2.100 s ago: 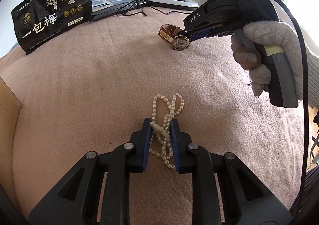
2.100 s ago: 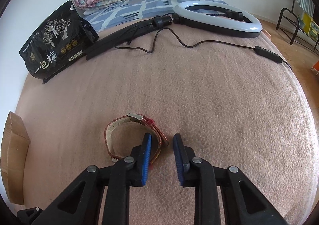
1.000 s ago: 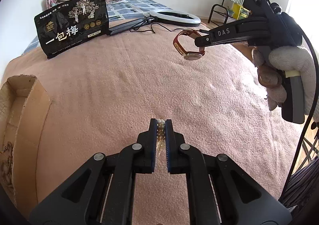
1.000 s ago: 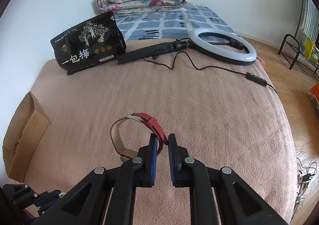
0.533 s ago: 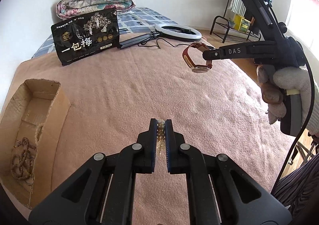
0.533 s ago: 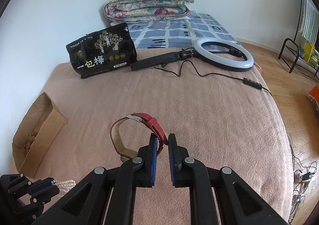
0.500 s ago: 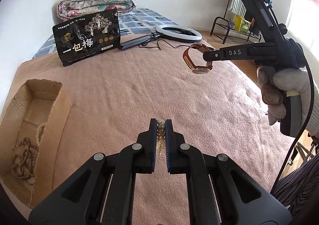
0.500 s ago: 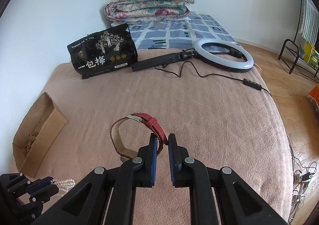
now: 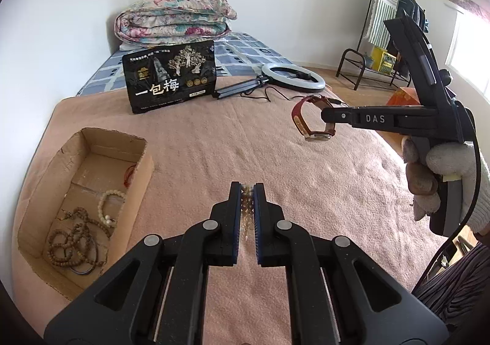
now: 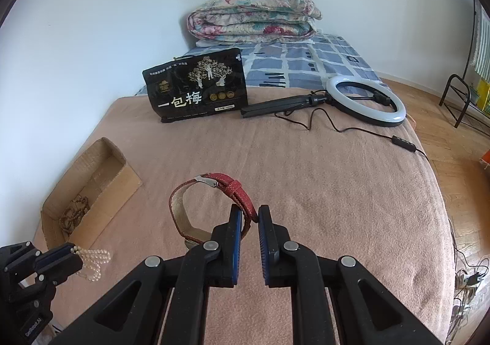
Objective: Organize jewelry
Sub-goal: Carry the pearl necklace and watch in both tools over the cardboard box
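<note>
Left gripper (image 9: pixel 246 192): 2 blue-padded fingers (image 9: pixel 235 207) pinched tight on a pearl necklace (image 9: pixel 246 210), held in the air above the pink blanket (image 9: pixel 214 143). In the right wrist view the pearl strand hangs in loops off the fingertips, clear of the blanket, near the blanket's left front edge.

Right gripper (image 10: pixel 247 216): fingers clenched on the red strap of a wristwatch (image 10: pixel 214 207). The strap loop sticks out forward and left of the pads. From the left wrist view the watch hangs from the tips with its round metal case lowest, raised above the right half of the blanket. A gloved right hand (image 9: pixel 444 179) grips the handle.

Cardboard box (image 9: pixel 92 167): open top, sits at the blanket's left edge. Inside lie brown bead strings (image 9: pixel 75 238), 1 pale bead bracelet (image 9: pixel 107 207) and a thin red cord (image 9: pixel 130 173).

Far edge of blanket: black snack bag (image 10: pixel 197 88) standing upright, beside it a ring light (image 10: pixel 366 100) lying flat with its folded stand and trailing cable. Behind them a folded floral quilt (image 10: pixel 254 19) on a blue checked sheet.
</note>
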Demonstrator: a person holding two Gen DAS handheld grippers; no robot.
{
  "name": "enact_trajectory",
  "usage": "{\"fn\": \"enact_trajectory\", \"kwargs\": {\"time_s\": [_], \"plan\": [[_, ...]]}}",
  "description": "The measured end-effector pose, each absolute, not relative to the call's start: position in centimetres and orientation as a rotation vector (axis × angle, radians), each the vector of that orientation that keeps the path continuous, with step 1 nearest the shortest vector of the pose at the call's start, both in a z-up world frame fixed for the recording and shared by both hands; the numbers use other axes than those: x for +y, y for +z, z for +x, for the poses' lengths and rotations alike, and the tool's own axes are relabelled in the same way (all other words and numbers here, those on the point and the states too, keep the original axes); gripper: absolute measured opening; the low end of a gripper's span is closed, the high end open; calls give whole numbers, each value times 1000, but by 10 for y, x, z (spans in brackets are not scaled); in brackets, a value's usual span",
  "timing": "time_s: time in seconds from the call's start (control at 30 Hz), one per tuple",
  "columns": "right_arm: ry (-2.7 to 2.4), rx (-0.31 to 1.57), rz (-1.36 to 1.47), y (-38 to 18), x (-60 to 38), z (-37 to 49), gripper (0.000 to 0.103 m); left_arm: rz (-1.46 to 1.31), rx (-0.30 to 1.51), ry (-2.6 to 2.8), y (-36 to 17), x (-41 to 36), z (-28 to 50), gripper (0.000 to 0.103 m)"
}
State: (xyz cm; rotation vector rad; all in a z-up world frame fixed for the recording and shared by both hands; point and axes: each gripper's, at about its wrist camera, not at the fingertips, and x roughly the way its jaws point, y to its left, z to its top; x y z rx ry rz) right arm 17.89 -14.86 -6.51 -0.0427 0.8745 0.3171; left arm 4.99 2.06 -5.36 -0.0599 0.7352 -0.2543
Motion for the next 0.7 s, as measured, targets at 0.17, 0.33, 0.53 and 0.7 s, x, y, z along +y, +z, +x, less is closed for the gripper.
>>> {"fn": "enact_trajectory", "kwargs": {"time_s": [0.17,0.33,0.53,0.7], "plan": [[353,868,-54,-60,-128,172,9,-79,711,-212,-43,46,42,5],[387,861,-69,-55,-106,166,9,-103,692,-170,-36,72,36,5],[425,853,-93,-51,-77,163,9,-126,671,-125,-29,100,29,5],[456,854,-108,-52,-54,162,9,-146,661,-82,-30,124,25,5]]}}
